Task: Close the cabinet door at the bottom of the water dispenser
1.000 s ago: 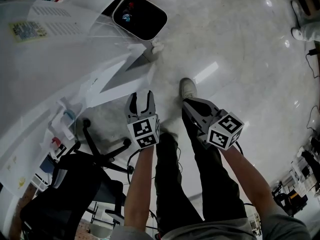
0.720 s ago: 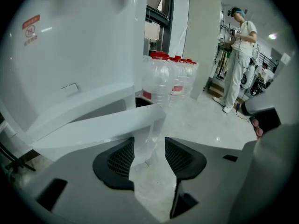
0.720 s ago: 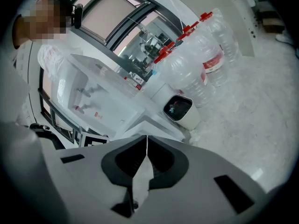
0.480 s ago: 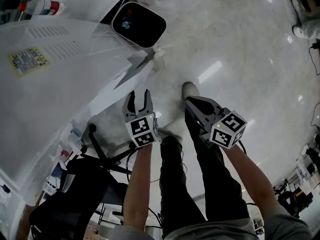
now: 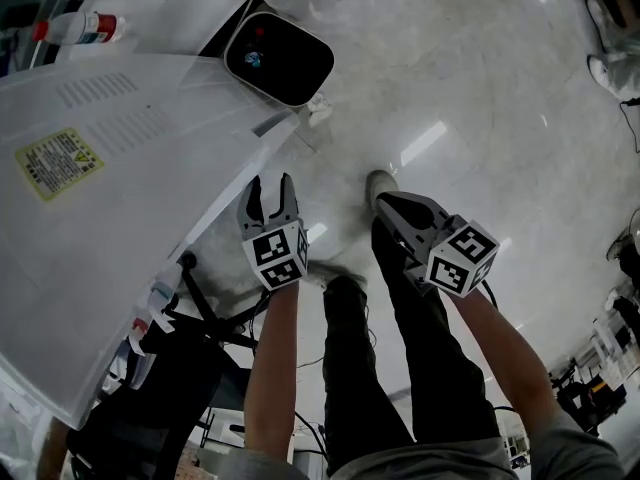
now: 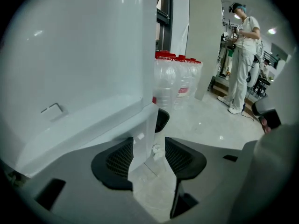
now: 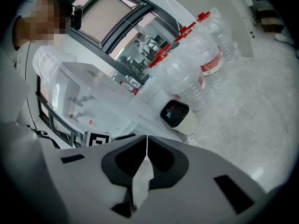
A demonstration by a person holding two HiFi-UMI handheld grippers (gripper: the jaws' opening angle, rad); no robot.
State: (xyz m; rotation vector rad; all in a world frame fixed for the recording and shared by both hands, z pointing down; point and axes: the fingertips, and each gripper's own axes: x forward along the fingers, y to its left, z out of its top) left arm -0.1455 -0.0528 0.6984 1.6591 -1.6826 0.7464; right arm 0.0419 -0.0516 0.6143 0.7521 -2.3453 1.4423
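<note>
Both grippers have advanced toward the water dispenser (image 5: 120, 188). Left gripper (image 5: 270, 186) jaws are spread around the cabinet door (image 6: 148, 125) edge, unclamped. Right gripper (image 5: 385, 202) jaws are pressed together, empty. Door appears ajar; push pending.

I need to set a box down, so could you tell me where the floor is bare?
The floor is bare right of the bin and the person's legs. It is crowded at left: the water dispenser, with the office chair beside it.
</note>
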